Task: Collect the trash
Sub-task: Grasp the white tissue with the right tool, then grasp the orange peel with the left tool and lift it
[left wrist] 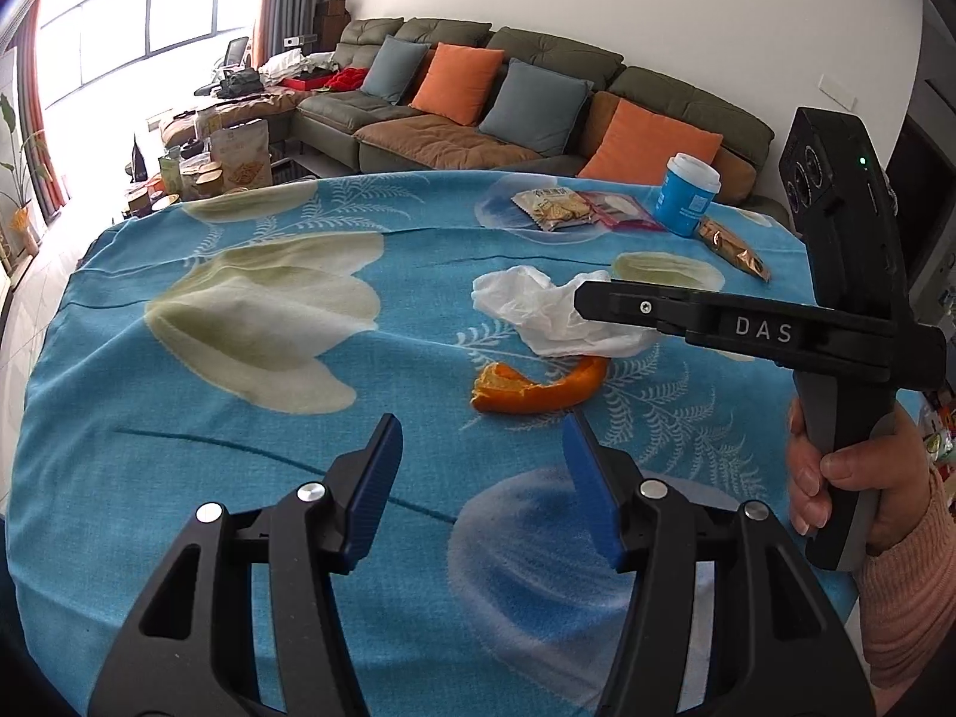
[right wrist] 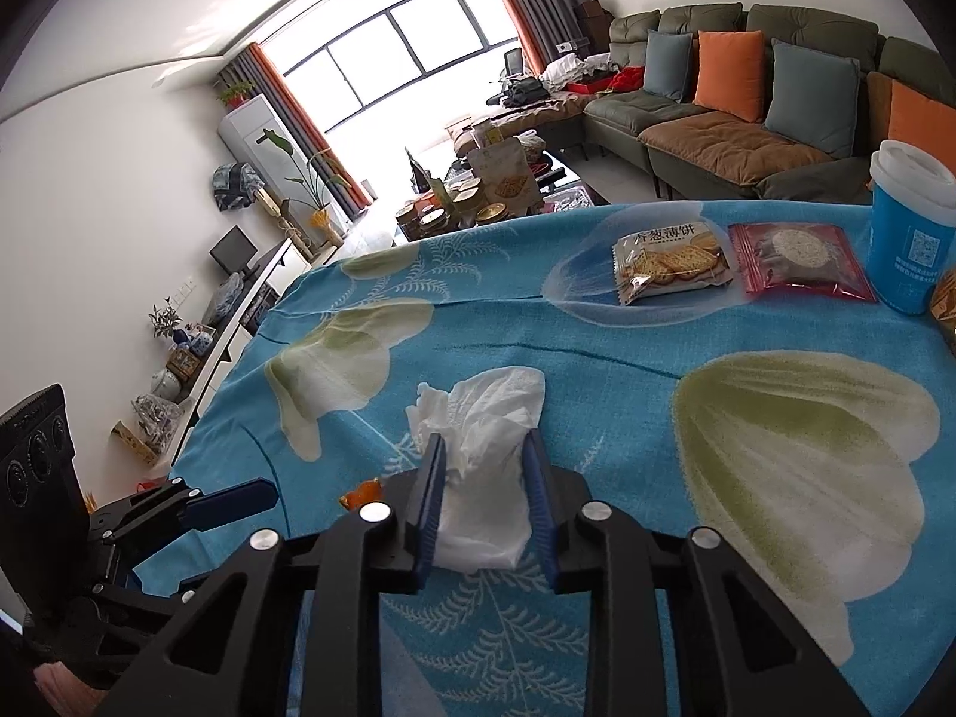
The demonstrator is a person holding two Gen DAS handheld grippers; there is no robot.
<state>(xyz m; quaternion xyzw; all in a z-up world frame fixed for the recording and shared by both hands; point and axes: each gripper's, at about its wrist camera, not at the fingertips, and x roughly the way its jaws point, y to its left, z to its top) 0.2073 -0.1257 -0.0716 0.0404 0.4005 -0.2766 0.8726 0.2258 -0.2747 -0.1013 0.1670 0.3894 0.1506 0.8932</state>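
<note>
Right gripper (right wrist: 487, 454) clamped on crumpled tissue (right wrist: 484, 418), orange peel (left wrist: 538, 385) plain only from left wrist, left gripper (left wrist: 481, 436) apart above bare tablecloth (left wrist: 197, 442)

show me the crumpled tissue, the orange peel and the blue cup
crumpled tissue (right wrist: 484, 418), right wrist view, creased middle
orange peel (left wrist: 538, 385), left wrist view, middle of the curved strip
blue cup (left wrist: 684, 200), left wrist view, blue side wall

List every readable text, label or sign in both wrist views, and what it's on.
"DAS": white letters on the right gripper, along its black finger arm.
"香葱薄饼": printed across the top of the cracker packet.
Blue paper cup: a QR code with small print beneath it, too small to read.
Red snack packet: no legible text.
Gold wrapper: no legible print.
</note>
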